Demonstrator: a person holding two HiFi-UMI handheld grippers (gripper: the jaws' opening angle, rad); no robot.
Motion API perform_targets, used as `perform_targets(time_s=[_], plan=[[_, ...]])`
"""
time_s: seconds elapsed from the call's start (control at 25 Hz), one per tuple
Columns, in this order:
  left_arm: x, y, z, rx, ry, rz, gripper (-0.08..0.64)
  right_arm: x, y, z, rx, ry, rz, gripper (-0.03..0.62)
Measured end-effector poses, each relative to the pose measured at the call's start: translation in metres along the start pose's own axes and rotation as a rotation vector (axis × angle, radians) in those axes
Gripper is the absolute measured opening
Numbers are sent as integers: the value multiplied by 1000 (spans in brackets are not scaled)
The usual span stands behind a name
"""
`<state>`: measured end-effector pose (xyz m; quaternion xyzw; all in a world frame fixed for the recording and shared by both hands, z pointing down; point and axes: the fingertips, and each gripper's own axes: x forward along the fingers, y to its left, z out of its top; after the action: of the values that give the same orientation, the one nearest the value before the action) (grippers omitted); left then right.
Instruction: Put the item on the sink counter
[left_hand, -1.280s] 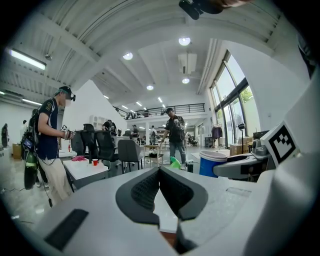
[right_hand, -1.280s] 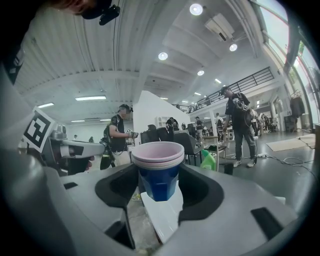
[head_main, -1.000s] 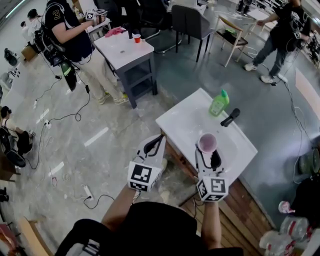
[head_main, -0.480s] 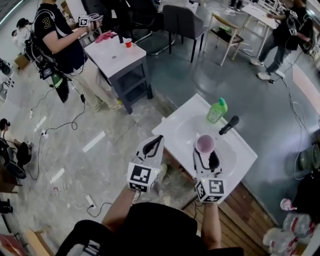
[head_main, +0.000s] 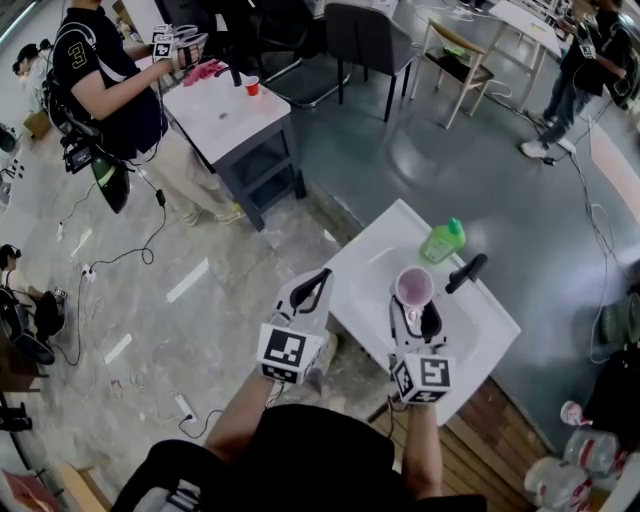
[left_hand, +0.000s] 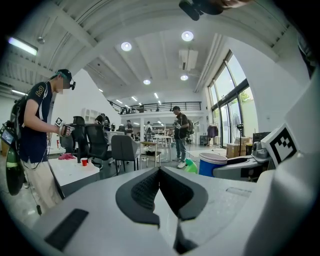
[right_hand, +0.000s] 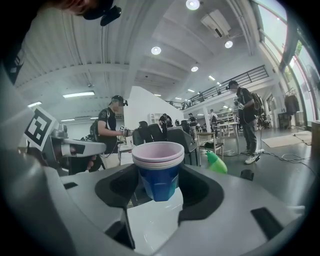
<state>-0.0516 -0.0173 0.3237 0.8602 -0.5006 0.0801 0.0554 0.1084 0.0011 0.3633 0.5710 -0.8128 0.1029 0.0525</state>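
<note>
Blue-walled and pink-rimmed, the cup (right_hand: 158, 169) stands upright, clamped between the jaws of my right gripper (right_hand: 159, 186). From above it appears to hang over the white sink counter (head_main: 365, 268), which lies below and ahead, so I judge this hand should lower it. My left gripper (left_hand: 159, 175) is pinched together and empty, off the counter's left edge.
</note>
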Motion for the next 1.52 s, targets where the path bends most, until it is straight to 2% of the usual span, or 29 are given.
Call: perform_targets(time_s=[0.2, 0.76, 1.52], plan=[[23, 17, 2, -8, 6, -10, 3, 27, -3, 2, 4, 17, -5, 252], [82, 54, -22, -32, 72, -59, 3, 95, -12, -13, 16, 43, -30, 252], [146, 69, -63, -39, 133, -133, 3, 158, -41, -62, 24, 71, -71, 252]])
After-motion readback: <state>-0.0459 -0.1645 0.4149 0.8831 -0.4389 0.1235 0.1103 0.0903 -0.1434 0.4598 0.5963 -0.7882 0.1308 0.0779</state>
